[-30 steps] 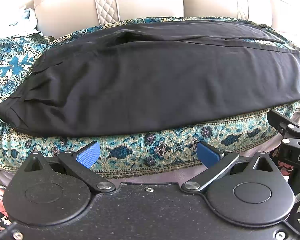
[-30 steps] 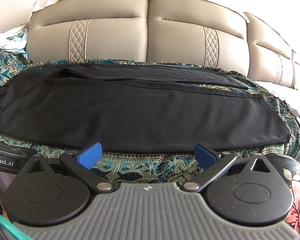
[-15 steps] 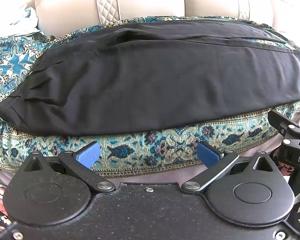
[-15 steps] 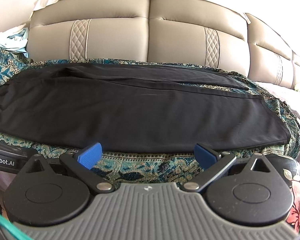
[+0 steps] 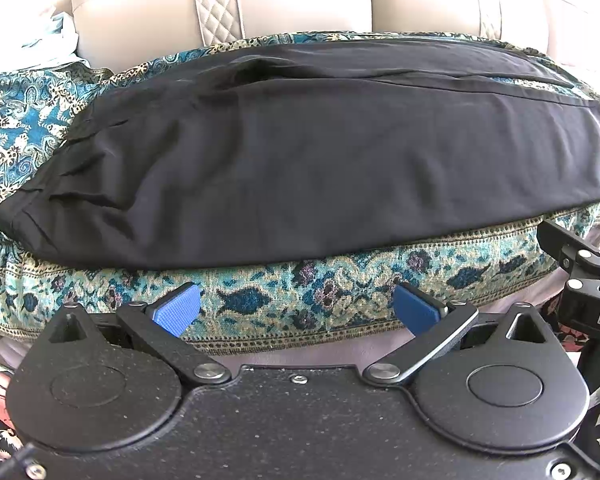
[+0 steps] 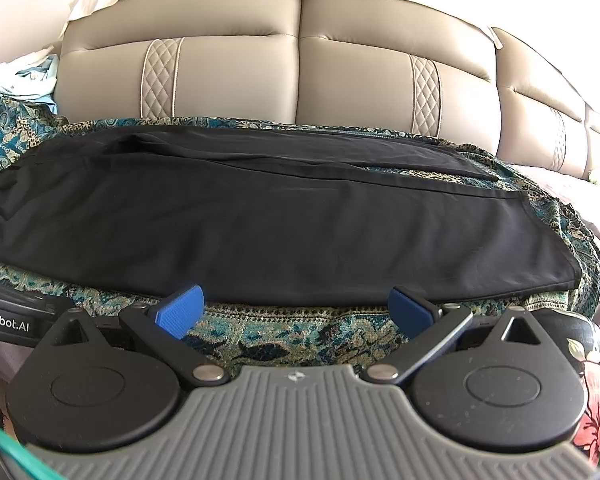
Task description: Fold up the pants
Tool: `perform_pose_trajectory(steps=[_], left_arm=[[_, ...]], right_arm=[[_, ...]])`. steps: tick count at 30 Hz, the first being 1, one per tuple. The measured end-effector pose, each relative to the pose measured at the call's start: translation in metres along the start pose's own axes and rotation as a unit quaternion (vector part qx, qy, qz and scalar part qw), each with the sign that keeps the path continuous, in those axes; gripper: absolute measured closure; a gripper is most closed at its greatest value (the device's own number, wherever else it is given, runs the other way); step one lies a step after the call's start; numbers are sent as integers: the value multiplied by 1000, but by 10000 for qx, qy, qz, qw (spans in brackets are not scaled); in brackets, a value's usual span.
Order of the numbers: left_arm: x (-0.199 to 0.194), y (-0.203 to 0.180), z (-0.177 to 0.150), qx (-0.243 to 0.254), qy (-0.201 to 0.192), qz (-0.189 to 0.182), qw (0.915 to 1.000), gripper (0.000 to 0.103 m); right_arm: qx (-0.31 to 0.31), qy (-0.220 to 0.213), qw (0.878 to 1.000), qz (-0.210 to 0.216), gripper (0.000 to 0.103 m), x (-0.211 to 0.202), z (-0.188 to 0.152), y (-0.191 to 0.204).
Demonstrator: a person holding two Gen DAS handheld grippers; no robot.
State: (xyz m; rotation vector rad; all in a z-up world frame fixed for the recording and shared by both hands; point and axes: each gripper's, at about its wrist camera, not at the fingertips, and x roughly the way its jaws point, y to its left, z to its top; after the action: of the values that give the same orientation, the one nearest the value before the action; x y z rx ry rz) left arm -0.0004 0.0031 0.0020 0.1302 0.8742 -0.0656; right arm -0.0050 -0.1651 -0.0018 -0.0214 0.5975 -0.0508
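Only patterned cloth (image 5: 308, 280) lies between each wide-spread gripper and the pants (image 6: 260, 232).

I see a beige leather sofa (image 6: 300, 64) with quilted diamond panels on its backrest. A teal and cream patterned cloth (image 5: 300, 300) covers its seat. Pale crumpled fabric (image 6: 24, 80) lies at the far left end.
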Motion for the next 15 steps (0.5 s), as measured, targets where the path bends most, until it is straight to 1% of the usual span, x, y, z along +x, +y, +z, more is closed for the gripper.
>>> perform_pose_trajectory(steps=[15], left_arm=[[2,4,-3,-24,21,27,10000,0]], right_arm=[[-11,-1,10000,-8,0,0,-1,0]])
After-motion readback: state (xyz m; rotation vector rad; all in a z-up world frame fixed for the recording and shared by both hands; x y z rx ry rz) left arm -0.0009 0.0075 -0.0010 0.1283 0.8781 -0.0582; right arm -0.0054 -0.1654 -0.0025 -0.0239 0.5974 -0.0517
